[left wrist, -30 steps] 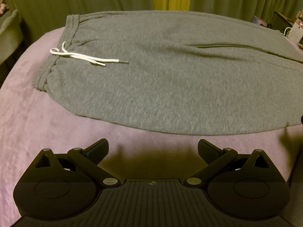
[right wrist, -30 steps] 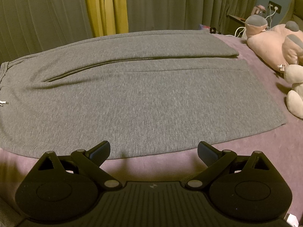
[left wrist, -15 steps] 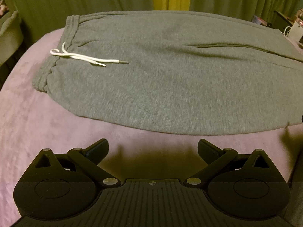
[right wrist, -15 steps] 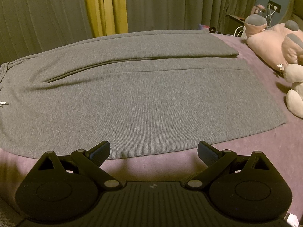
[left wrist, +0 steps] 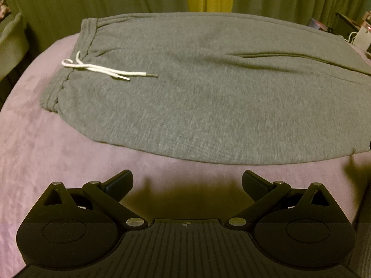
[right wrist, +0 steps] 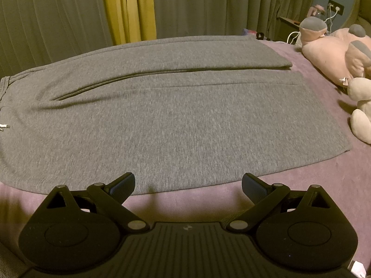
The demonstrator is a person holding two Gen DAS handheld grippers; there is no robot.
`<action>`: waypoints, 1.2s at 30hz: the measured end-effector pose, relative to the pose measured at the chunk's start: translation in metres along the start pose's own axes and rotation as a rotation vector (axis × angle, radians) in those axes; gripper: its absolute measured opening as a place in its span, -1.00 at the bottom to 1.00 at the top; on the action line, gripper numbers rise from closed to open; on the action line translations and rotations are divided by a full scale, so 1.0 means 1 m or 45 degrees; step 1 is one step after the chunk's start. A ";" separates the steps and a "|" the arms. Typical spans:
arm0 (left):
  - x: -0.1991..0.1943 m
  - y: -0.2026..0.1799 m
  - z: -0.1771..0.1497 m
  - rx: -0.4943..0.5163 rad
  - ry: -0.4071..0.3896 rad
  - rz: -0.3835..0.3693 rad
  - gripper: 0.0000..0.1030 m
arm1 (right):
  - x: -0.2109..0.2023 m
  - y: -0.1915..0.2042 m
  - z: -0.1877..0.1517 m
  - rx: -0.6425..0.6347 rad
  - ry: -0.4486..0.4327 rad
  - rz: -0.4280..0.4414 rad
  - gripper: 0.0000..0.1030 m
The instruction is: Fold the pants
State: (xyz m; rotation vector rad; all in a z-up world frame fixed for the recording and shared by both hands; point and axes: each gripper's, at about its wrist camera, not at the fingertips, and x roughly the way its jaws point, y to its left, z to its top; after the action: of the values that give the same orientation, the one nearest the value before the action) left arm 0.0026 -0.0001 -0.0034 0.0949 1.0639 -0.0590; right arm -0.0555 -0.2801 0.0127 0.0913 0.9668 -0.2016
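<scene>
Pants (left wrist: 208, 97) — grey sweatpants — lie flat and unfolded on a purple bedspread (left wrist: 46, 162), both legs side by side. Their long axis runs left to right across both views: the waistband (left wrist: 69, 78) with its white drawstring (left wrist: 99, 69) sits at the left end, and the leg hems (right wrist: 324, 115) reach toward the right, near some pink and cream stuffed toys (right wrist: 336, 53). Green and yellow curtains (right wrist: 127, 9) hang behind the bed.

The left gripper (left wrist: 187, 184) hovers over bare bedspread just short of the pants' near edge, roughly level with the hip and thigh area; the waistband corner lies ahead and off to its left. The right gripper (right wrist: 188, 185) sits at the near edge of the closer leg, its left fingertip (right wrist: 123, 184) overlapping the cloth edge in view, though whether it touches is unclear. Both sets of jaws are spread wide and hold nothing.

Judging from this layout, the near long edge is what both grippers face, so the first fold would likely lift that edge away from the person — the right gripper is the closer of the two to cloth.

Compared with a second ago, almost nothing differs: pants, grippers and jaw spread match, with only a trace of camera drift.
</scene>
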 end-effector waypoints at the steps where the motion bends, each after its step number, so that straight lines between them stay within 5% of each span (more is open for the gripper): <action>1: 0.000 0.000 0.000 0.000 0.000 0.000 1.00 | 0.000 0.000 0.000 0.000 0.000 0.001 0.92; 36: 0.000 -0.002 0.002 -0.004 0.026 0.007 1.00 | 0.008 -0.004 0.001 0.035 0.046 0.053 0.92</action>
State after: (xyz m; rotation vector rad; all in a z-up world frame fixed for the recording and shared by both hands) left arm 0.0043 -0.0026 -0.0027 0.0959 1.0841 -0.0512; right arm -0.0507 -0.2848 0.0067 0.1407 0.9970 -0.1757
